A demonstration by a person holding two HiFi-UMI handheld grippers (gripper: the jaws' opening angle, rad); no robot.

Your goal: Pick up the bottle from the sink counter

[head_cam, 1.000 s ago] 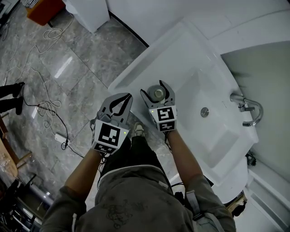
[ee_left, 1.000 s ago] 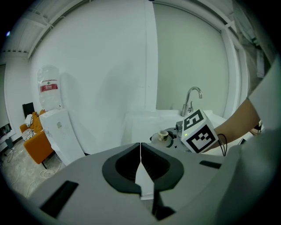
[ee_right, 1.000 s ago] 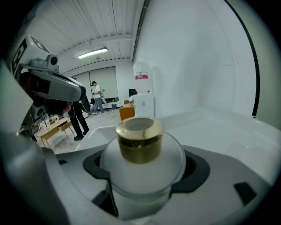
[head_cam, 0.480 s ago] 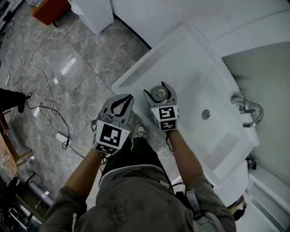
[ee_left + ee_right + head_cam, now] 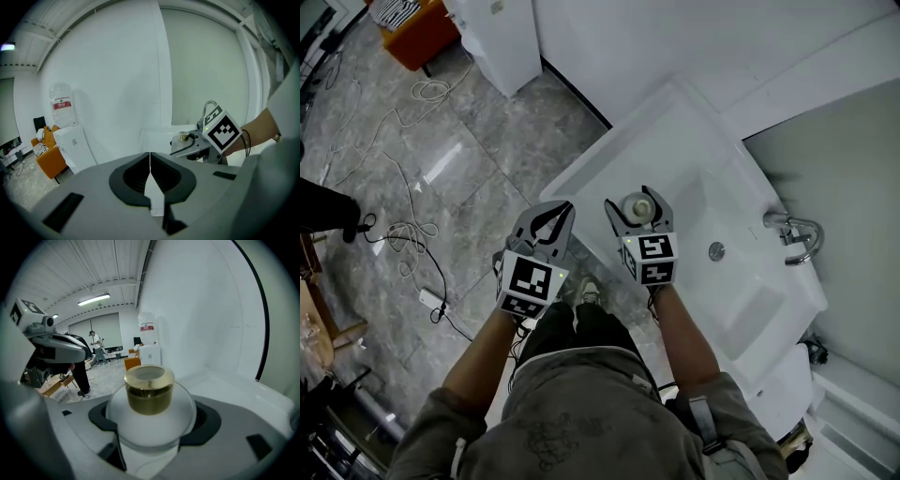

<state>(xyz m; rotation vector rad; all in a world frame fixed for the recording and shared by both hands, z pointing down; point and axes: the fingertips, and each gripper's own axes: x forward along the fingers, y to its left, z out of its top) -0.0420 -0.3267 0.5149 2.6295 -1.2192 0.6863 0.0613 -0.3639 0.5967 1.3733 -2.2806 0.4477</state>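
Observation:
A small round white bottle (image 5: 149,414) with a gold cap (image 5: 148,389) sits between the jaws of my right gripper (image 5: 638,208), which is shut on it. In the head view the bottle (image 5: 635,205) is over the near left part of the white sink counter (image 5: 666,141); whether it rests on the counter or is lifted, I cannot tell. My left gripper (image 5: 546,223) hangs beside the counter's front edge, over the floor, jaws shut with nothing in them. The left gripper view shows its shut jaws and, beyond them, the right gripper (image 5: 194,140) with the bottle's cap (image 5: 183,136).
The sink basin with its drain (image 5: 716,250) and a chrome faucet (image 5: 794,232) lie to the right of the bottle. Cables (image 5: 403,230) trail over the grey tiled floor at left. A white cabinet (image 5: 492,37) and an orange seat (image 5: 412,33) stand at the top left.
Both grippers and the bottle have shifted slightly up and right in the head view as the view moved; the right gripper keeps its hold. The left gripper stays shut.

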